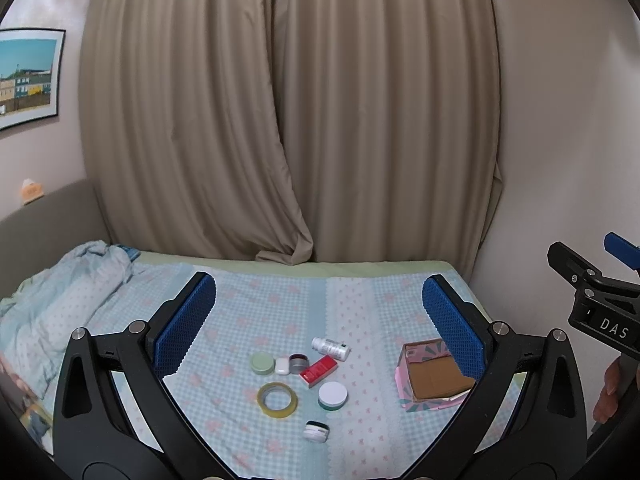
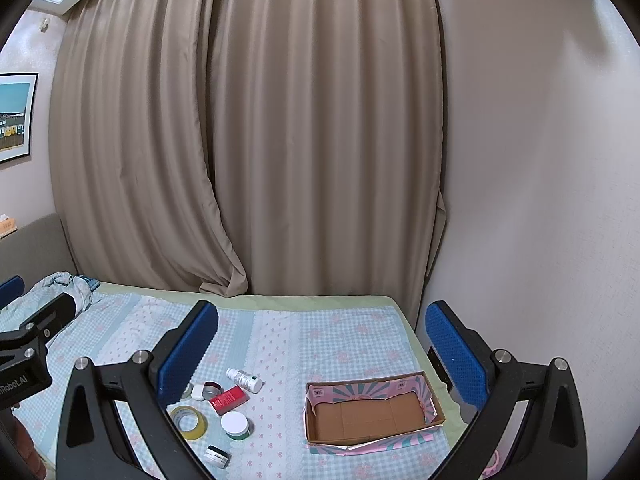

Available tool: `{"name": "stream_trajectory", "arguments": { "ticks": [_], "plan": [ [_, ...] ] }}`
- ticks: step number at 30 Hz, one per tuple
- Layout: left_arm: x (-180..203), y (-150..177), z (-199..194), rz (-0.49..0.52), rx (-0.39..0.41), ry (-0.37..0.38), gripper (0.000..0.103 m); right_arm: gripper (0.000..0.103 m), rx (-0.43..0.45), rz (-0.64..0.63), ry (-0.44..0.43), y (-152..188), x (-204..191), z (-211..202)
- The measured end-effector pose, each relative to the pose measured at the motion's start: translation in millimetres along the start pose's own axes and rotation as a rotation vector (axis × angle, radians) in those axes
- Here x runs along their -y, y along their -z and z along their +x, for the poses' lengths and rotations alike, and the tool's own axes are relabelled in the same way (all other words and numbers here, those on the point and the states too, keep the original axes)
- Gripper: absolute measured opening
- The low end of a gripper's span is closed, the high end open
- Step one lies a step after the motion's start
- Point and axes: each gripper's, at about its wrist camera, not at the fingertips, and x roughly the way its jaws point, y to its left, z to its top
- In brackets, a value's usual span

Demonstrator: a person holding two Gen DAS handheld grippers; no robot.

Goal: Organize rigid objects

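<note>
Clutter sits on the bed: tape roll, red box, white bottle and small jars, grouped left of the cardboard box. Left claw and right claw hover spread wide, holding nothing.

Small jars, red box, tape roll clustered left of open cardboard box.

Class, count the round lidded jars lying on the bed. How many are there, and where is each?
4. Pale green jar at the cluster's left; metal tin beside the red box; white-lidded green jar right of the tape roll; small jar nearest the camera. None seems hidden.
</note>
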Motion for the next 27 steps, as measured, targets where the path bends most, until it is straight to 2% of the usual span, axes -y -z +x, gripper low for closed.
{"name": "stream_trajectory", "arguments": {
  "ticks": [17,27],
  "plan": [
    [8.1,2.3,7.8,0.010,0.006,-0.033,0.102,0.103,-0.002,-0.001,-0.007,4.5,-2.7,-2.5],
    [5.6,2.1,9.0,0.001,-0.002,-0.023,0.102,0.103,0.002,-0.004,-0.015,1.6,-3.2,-0.8]
  ]
}}
